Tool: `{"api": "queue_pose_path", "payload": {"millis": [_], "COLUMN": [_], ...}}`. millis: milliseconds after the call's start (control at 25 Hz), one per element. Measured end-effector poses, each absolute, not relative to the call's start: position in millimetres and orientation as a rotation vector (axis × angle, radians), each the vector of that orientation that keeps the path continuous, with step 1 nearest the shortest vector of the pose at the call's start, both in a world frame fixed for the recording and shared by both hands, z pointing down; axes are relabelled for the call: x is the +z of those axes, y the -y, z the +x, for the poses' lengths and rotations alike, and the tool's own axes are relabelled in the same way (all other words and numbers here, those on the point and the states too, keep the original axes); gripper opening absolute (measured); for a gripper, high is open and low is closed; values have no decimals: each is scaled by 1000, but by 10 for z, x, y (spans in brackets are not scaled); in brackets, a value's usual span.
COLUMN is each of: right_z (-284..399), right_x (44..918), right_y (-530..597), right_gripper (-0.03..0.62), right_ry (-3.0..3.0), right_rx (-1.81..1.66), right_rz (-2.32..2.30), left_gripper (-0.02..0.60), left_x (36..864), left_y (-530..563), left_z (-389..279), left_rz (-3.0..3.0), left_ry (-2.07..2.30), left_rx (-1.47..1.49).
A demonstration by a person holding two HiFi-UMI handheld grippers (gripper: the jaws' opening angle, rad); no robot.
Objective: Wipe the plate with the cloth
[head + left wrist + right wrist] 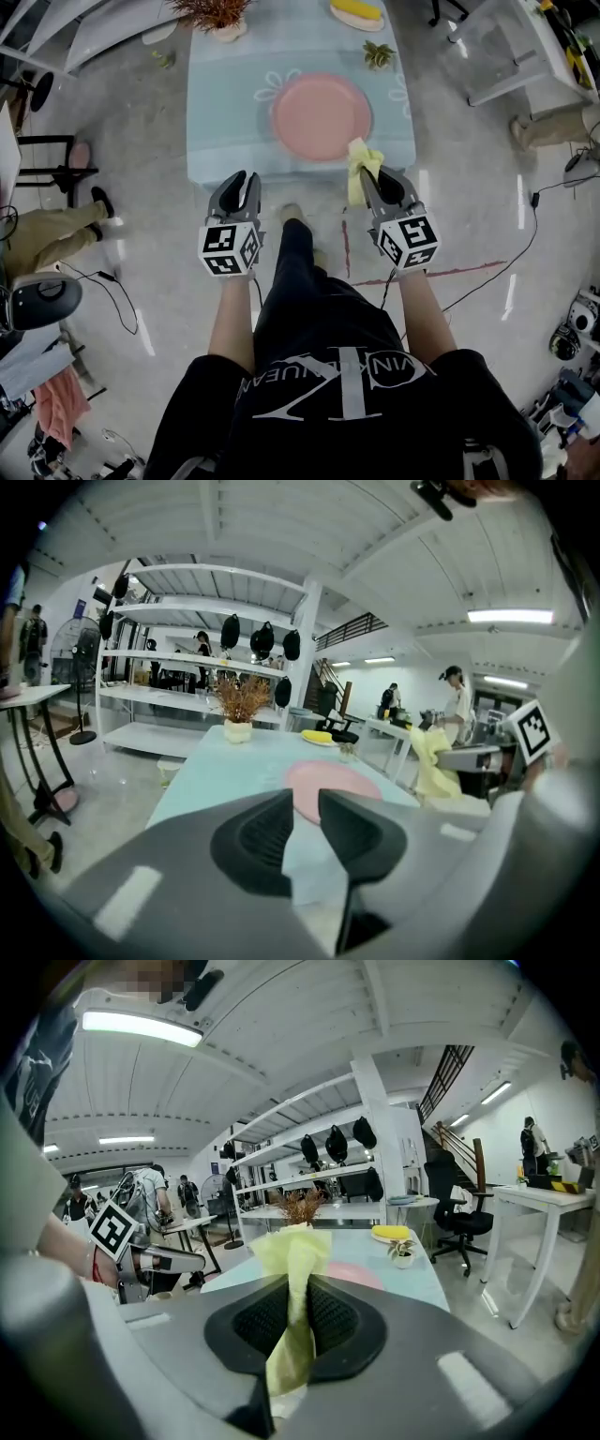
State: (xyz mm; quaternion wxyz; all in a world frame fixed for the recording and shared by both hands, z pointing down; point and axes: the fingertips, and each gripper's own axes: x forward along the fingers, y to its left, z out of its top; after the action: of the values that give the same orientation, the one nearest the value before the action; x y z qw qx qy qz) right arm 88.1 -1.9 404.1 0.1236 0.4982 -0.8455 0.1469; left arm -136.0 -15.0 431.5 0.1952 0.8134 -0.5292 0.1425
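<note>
A round pink plate [321, 115] lies on the table's light blue cover [225, 94], toward the near edge. My right gripper [372, 178] hovers just off that near edge, right of the plate, shut on a yellow cloth [361, 161] that sticks up above the jaws and hangs below them. In the right gripper view the cloth [292, 1251] is pinched between the pads, with the plate [361, 1274] beyond it. My left gripper [246, 183] hangs at the near edge, left of the plate, its jaws a narrow gap apart and empty. From the left gripper [306, 799] view the plate [333, 785] lies ahead.
At the table's far end stand a pot of dried plants [217, 14], a yellow thing on a dish [357, 11] and a small succulent [379, 54]. A black stand [56, 169] is on the left, a white table [506, 47] at the right, and cables [487, 272] cross the floor.
</note>
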Motion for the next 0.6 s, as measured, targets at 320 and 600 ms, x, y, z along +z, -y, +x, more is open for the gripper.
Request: {"api": "queue_pose_path", "payload": {"millis": [320, 600], "right_z": [788, 695], "right_x": [4273, 4388], "right_y": [533, 832], "right_gripper": [41, 41], "right_ry": [2424, 2392], "right_rx": [462, 472], "right_rz": [1442, 1439], "left_gripper": [0, 0], "left_x": [4664, 4900], "left_y": [692, 1023], "left_z": [-1194, -1125], "left_rz": [2250, 2198], "left_ry": [1366, 1287], "left_rx": [468, 473]}}
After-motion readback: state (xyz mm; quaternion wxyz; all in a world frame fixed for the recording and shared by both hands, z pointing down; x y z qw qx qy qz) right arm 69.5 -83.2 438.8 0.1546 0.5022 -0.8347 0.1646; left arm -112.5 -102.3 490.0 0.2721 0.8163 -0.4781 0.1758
